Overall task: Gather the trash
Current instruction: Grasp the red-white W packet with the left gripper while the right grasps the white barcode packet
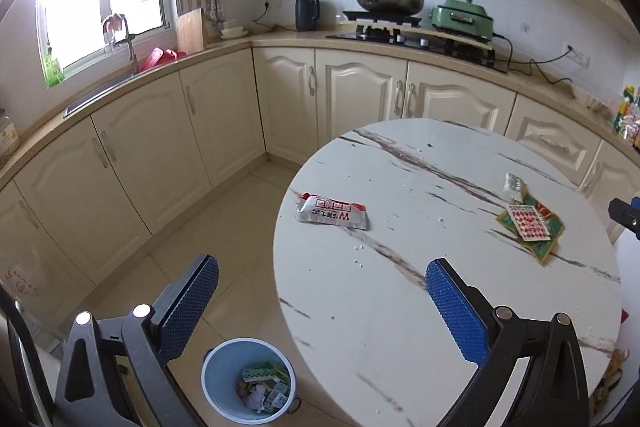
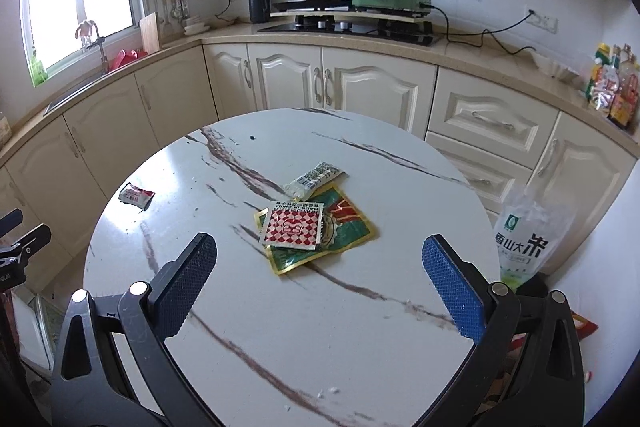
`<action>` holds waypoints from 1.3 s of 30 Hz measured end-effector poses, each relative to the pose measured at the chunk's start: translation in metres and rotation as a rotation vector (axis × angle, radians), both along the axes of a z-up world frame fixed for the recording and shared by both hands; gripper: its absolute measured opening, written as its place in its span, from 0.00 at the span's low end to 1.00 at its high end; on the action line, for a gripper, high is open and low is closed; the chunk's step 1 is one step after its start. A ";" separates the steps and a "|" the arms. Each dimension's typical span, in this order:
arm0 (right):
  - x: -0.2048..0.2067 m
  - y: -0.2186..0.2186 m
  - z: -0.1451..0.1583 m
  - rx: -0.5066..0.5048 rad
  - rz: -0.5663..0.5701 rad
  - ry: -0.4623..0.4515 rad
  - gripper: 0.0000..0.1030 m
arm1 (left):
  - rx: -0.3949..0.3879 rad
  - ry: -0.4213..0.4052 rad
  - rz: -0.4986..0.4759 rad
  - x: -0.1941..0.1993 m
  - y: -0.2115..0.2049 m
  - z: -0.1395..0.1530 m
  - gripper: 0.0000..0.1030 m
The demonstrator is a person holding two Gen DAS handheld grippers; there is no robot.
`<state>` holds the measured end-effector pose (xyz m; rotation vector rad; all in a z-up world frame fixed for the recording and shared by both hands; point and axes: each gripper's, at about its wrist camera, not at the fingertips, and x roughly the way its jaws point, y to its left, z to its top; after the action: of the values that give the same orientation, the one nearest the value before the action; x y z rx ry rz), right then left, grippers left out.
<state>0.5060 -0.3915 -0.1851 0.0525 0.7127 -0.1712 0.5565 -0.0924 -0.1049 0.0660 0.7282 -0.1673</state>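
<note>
Both tools open and empty: left tool (image 1: 322,287) above blue bin (image 1: 248,379), silver-red wrapper (image 1: 332,213) ahead; right tool (image 2: 320,261) just behind stacked wrappers (image 2: 316,233) on marble surface (image 2: 320,327).

Black linkage frames with silver pivot screws — blue dimpled pads (image 1: 456,311) on each tool (image 2: 320,287).

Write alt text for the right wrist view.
Open right gripper hovers over a round marble table holding a pile of three wrappers and, left, a red-and-silver sachet. Cream kitchen cabinets behind.
</note>
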 end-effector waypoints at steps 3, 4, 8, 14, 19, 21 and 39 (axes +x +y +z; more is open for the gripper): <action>0.030 -0.010 -0.008 -0.007 0.007 0.020 1.00 | -0.008 0.087 0.050 0.063 -0.013 -0.014 0.99; 0.039 -0.012 -0.009 -0.007 0.010 0.028 1.00 | -0.013 0.106 0.066 0.078 -0.015 -0.020 0.99; 0.073 -0.021 -0.027 -0.003 0.035 0.064 1.00 | 0.006 0.171 0.130 0.141 -0.029 -0.039 0.99; 0.111 -0.036 -0.053 0.039 0.051 0.124 1.00 | 0.046 0.216 0.185 0.218 -0.048 -0.060 0.96; 0.129 -0.042 -0.067 0.038 0.069 0.148 1.00 | 0.021 0.242 0.166 0.268 -0.054 -0.074 0.89; 0.136 -0.042 -0.071 0.031 0.084 0.159 1.00 | 0.018 0.239 0.153 0.281 -0.055 -0.077 0.88; 0.181 -0.027 -0.101 0.009 0.110 0.260 0.59 | 0.001 0.158 -0.173 0.245 -0.064 -0.108 0.58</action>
<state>0.6875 -0.4188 -0.2866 -0.0006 0.9738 -0.0693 0.8012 -0.1559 -0.2130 0.1177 0.8809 -0.3402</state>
